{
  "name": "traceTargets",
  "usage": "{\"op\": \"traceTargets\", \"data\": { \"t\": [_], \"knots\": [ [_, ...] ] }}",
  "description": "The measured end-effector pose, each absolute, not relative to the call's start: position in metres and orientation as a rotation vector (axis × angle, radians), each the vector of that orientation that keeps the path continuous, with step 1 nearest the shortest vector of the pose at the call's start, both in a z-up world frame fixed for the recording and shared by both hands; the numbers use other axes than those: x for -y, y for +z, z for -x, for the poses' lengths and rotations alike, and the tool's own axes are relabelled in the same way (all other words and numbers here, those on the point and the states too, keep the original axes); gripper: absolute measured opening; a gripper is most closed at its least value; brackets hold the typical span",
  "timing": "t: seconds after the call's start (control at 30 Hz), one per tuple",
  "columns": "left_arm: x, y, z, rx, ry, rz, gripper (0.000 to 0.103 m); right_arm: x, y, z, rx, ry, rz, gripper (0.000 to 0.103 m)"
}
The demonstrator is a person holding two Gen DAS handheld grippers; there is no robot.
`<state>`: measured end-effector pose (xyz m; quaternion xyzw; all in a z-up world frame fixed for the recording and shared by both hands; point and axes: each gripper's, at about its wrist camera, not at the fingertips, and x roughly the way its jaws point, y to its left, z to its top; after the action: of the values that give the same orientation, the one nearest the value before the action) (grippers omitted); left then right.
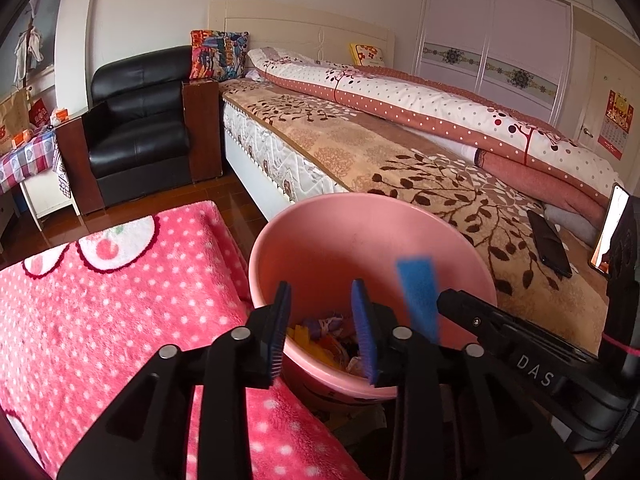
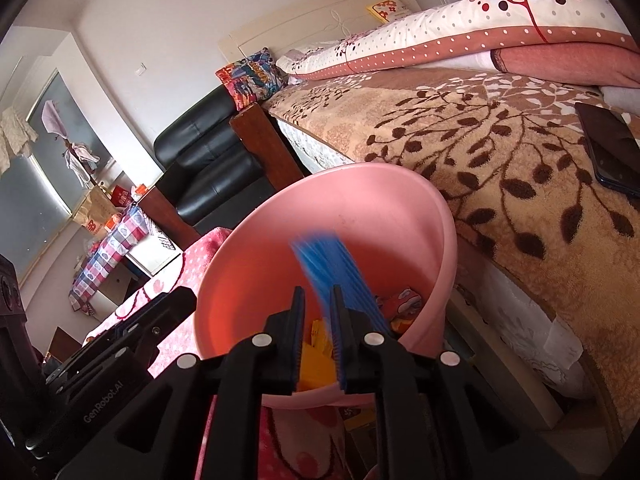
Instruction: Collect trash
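A pink bin point(image 1: 360, 202) point(image 2: 360, 170) stands between the bed and a pink dotted blanket, with yellow and mixed wrappers point(image 1: 320, 332) point(image 2: 318, 364) at its bottom. My left gripper point(image 1: 321, 282) hangs over the bin's near rim, open and with nothing between its blue pads. It also shows at the lower left of the right wrist view, as the left gripper point(image 2: 160, 312). My right gripper point(image 2: 318, 288) point(image 1: 448, 300) is over the bin too, its jaws a narrow gap apart, with only bin trash visible through it. A blurred blue strip point(image 1: 418, 296) point(image 2: 332, 268) is in the air just past its fingertips, inside the bin's mouth.
The bed with a brown leaf-pattern blanket point(image 1: 400, 152) point(image 2: 480, 128) runs along the bin's right, a dark phone point(image 1: 550, 244) point(image 2: 612, 148) lying on it. The pink dotted blanket point(image 1: 120, 300) is on the left. A black armchair point(image 1: 140, 120) and a wooden nightstand point(image 1: 202, 128) stand behind.
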<state>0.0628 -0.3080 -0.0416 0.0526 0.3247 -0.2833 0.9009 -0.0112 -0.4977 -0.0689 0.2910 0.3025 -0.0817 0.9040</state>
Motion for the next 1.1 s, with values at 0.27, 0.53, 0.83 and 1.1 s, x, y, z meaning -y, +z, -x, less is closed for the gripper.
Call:
{"op": "traceTargets", "data": {
  "t": [0.27,0.53,0.83,1.1],
  "knots": [
    [0.301,-0.026,-0.053,-0.621,-0.576,-0.104,0.037,0.490,-0.055,0.018,-0.599,-0.163,-0.560,0.025],
    [0.293,-0.009,-0.036,-0.563,-0.576,-0.116,0.037,0.477,-0.039,0.030,-0.566,-0.153,-0.512,0.033],
    [0.282,0.005,-0.020,-0.525,-0.577,-0.109,0.037,0.459,-0.023,0.046,-0.538,-0.147,-0.458,0.039],
    [0.266,0.012,-0.008,-0.492,-0.560,-0.098,0.037,0.446,-0.014,0.058,-0.523,-0.138,-0.435,0.044]
  ]
}}
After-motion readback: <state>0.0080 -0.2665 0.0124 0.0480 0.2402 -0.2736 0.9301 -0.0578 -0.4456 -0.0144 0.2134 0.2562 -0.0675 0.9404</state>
